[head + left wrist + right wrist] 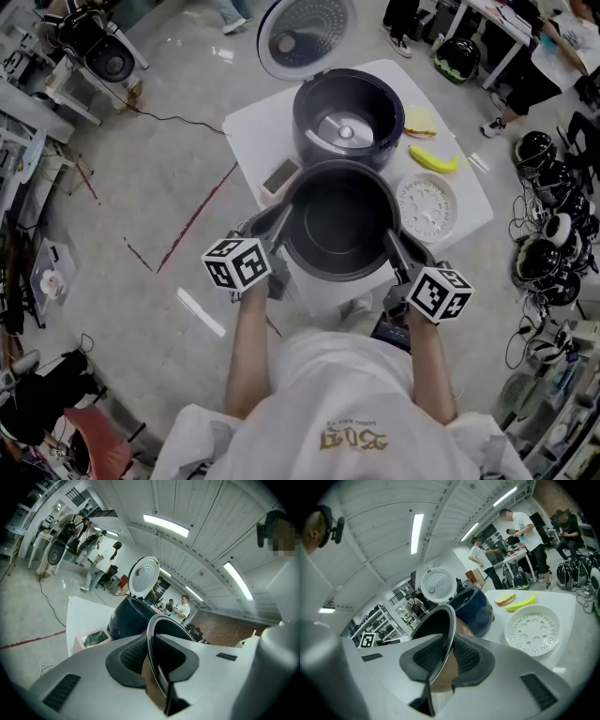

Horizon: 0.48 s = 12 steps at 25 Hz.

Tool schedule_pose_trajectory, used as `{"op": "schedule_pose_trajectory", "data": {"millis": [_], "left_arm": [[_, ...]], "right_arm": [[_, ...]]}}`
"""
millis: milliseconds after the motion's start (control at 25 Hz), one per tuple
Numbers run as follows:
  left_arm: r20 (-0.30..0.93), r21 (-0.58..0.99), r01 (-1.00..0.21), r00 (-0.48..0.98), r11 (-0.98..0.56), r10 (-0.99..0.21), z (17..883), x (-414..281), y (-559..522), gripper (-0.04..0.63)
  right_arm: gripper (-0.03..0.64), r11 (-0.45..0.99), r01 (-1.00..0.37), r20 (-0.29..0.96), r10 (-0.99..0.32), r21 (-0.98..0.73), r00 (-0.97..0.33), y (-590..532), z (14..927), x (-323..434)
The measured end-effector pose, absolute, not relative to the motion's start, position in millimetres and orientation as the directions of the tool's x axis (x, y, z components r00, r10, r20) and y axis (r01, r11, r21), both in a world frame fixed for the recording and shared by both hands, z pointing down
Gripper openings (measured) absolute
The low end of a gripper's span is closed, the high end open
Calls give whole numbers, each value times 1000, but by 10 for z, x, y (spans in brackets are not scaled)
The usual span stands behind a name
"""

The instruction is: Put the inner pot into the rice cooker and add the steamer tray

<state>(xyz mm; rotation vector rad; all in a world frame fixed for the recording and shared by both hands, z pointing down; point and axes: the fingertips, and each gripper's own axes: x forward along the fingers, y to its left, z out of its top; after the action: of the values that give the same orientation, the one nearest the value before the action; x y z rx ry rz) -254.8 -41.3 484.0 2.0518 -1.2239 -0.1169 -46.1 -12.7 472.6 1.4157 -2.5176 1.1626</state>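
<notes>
Dark, matt metal: in the head view the round inner pot hangs between the two tongs, above the near edge of the white table and just in front of the rice cooker. The left gripper bites the pot's rim on one side and the right gripper on the other. Each carries a cube of black-and-white square markers. The cooker is a deep navy drum with a shiny metal plate at its bottom. Its lid stands open, showing a pale perforated disc. Right of the pot lies the steamer tray, a white plastic round dotted with holes. Beyond it are a yellow banana and a pale slice. A small flat box sits left of the cooker. Gold lettering on the person's white shirt is too warped to read.

In the left gripper view, the left gripper has smooth grey plastic jaws. They stand narrow, closed onto the pot's thin rim, and a dark rubber pad with a dimpled texture presses it.

In the right gripper view, the right gripper clamps the opposite rim the same way, a dimpled pad against the wall. The tray rests on the table to the right of the cooker. No brand name is legible.
</notes>
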Motion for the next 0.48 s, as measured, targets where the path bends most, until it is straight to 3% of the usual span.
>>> {"op": "schedule_pose_trajectory", "data": {"millis": [480], "left_arm": [[119, 602, -705, 543, -375, -831, 3938, -2735, -624, 74]], "right_arm": [[77, 429, -706, 192, -764, -563, -617, -357, 3817, -618]]}}
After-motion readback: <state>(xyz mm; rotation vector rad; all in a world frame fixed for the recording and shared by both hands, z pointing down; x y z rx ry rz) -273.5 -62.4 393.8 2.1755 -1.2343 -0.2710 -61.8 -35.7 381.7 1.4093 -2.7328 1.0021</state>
